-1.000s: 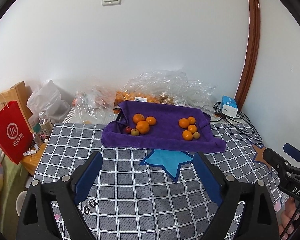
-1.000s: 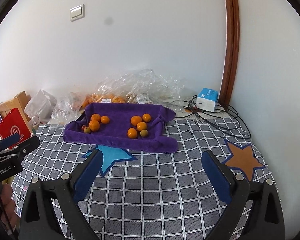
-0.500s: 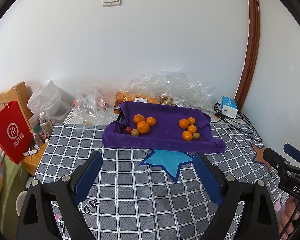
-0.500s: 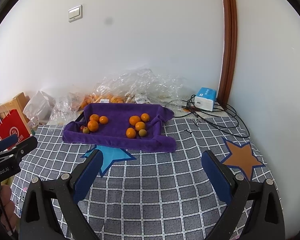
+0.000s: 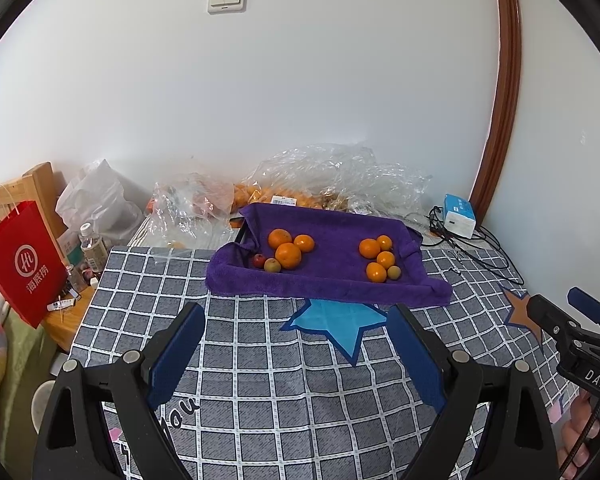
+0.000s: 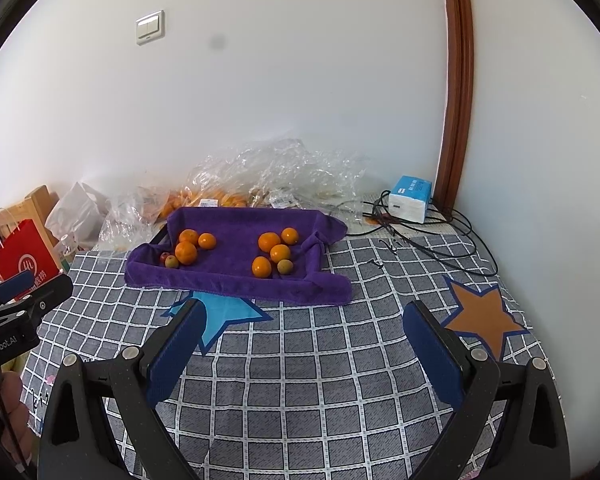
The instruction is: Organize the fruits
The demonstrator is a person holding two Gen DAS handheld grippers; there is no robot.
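Note:
A tray draped in a purple towel (image 5: 328, 280) (image 6: 236, 284) lies on the checked cloth ahead of both grippers. On its left side sit three oranges (image 5: 288, 255) (image 6: 186, 252), a small red fruit (image 5: 259, 259) and a greenish one (image 5: 272, 265). Its right side holds several oranges (image 5: 376, 272) (image 6: 261, 267) and another greenish fruit (image 5: 393, 272) (image 6: 285, 267). My left gripper (image 5: 296, 320) hovers open and empty short of the tray. My right gripper (image 6: 304, 318) is likewise open and empty, and shows at the right edge of the left wrist view.
Crumpled clear bags (image 5: 340, 176) with more oranges lie behind the tray by the wall. A tissue box (image 6: 410, 199) and black cables (image 6: 440, 240) occupy the back right corner. A red paper bag (image 5: 24, 260) and a bottle (image 5: 92, 246) stand off the left edge.

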